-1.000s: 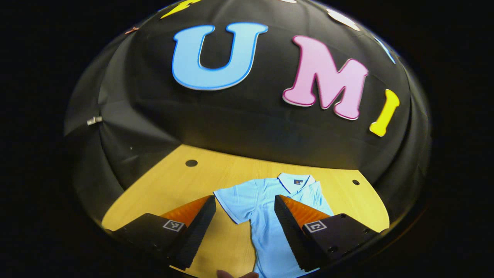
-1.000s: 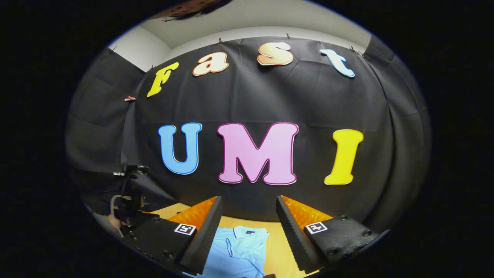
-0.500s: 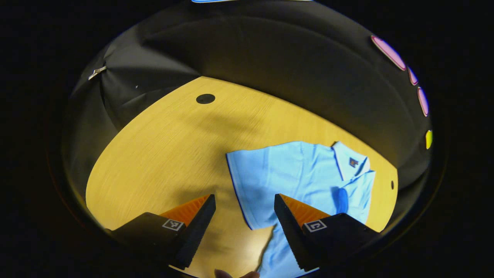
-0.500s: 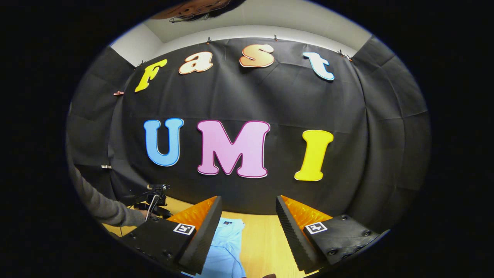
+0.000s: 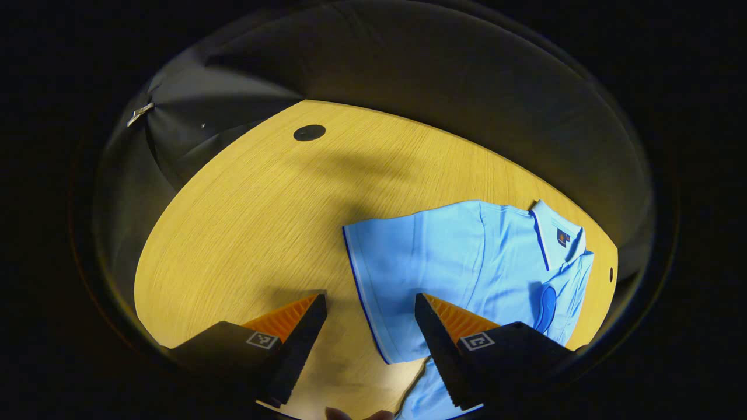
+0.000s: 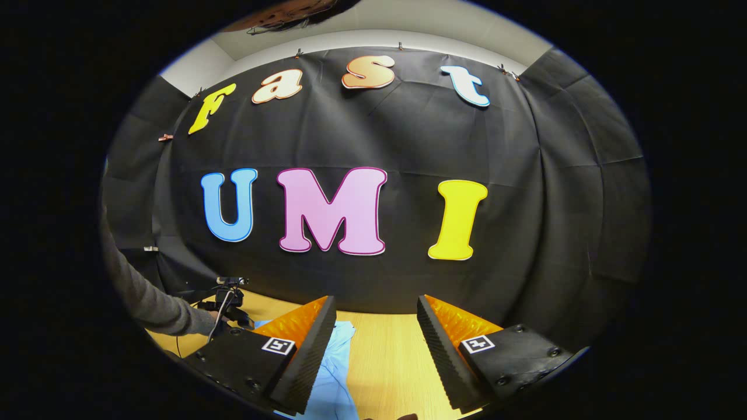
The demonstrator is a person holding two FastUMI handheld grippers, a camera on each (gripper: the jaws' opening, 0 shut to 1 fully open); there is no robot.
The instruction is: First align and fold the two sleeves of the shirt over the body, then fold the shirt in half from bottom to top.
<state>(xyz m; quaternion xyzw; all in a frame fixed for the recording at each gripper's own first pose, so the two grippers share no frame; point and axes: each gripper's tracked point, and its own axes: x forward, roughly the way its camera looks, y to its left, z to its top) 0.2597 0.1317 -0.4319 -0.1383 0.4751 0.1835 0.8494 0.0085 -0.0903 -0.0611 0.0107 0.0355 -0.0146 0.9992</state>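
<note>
Left gripper view: left gripper [image 5: 367, 326] hangs spread wide, holding nothing, above the wood-grain worktop [image 5: 245, 221], where the smooth light-blue shirt [image 5: 467, 268] lies flat, dark-piped sleeve hem between its ridged fingers. Right gripper view: right gripper [image 6: 376, 344] gapes too, shirt's soft edge [image 6: 335, 373] beside its left finger, a grey knit sleeve [image 6: 152, 303] far left.

Dim booth, warm light falling from above onto the table [image 5: 245, 221], soft dark shadows across the wood, strong fisheye bending at the edges, focus sharp, no glare

Grey knitted sleeve [image 6: 146, 300], left tool [image 5: 367, 335] and right tool [image 6: 376, 344] with ridged wedge fingers, black screwed bodies, square tags
</note>
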